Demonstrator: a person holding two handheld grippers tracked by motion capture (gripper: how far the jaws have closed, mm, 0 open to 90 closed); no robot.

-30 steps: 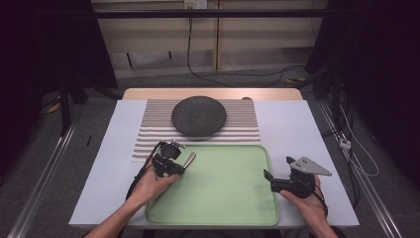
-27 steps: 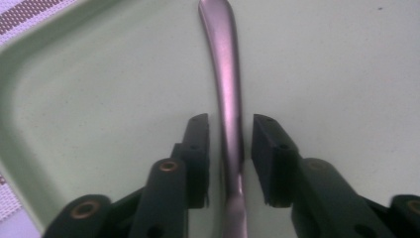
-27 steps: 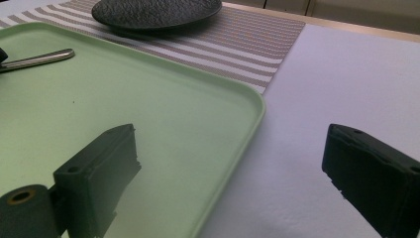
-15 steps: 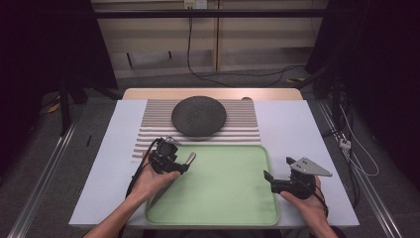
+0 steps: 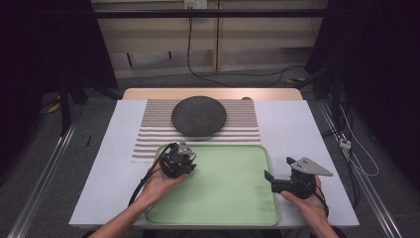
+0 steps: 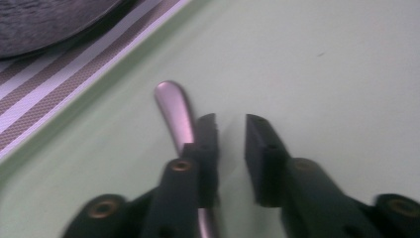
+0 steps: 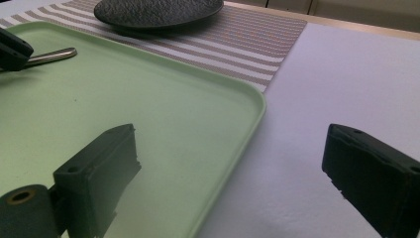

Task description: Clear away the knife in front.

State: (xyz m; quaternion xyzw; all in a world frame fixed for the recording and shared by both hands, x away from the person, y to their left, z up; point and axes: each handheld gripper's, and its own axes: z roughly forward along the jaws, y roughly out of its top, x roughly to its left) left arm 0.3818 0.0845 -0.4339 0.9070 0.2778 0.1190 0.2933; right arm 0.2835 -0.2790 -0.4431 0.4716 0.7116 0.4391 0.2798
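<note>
Compared with a second ago, the left gripper (image 5: 184, 163) is seen a little further over the near-left part of the green tray (image 5: 233, 198), lowered toward its floor, and the metal handle (image 6: 174, 111) that showed beside it in the high view is now mostly covered by it there. The right gripper (image 5: 270, 179) is seen in the same place as before, at the tray's right edge.

The left gripper's jaws have just been closing and are now drawn to a narrow gap. In the left gripper view the metal handle is not caught between them: it lies on the tray floor just outside the left jaw, passing under that jaw, with its rounded end pointing toward the tray's far rim. Whether the jaw touches the handle cannot be told. Nothing is seen in the small gap between the two jaws except bare tray.

The right gripper is held wide open and is gripping nothing; in its own view one jaw hangs over the tray and the other over the white table (image 7: 346, 74), with the tray's rim between them.

Beyond the tray, a striped mat (image 5: 148, 134) is spread on the table, and a dark round plate (image 5: 198, 115) rests on it, well apart from both grippers.
</note>
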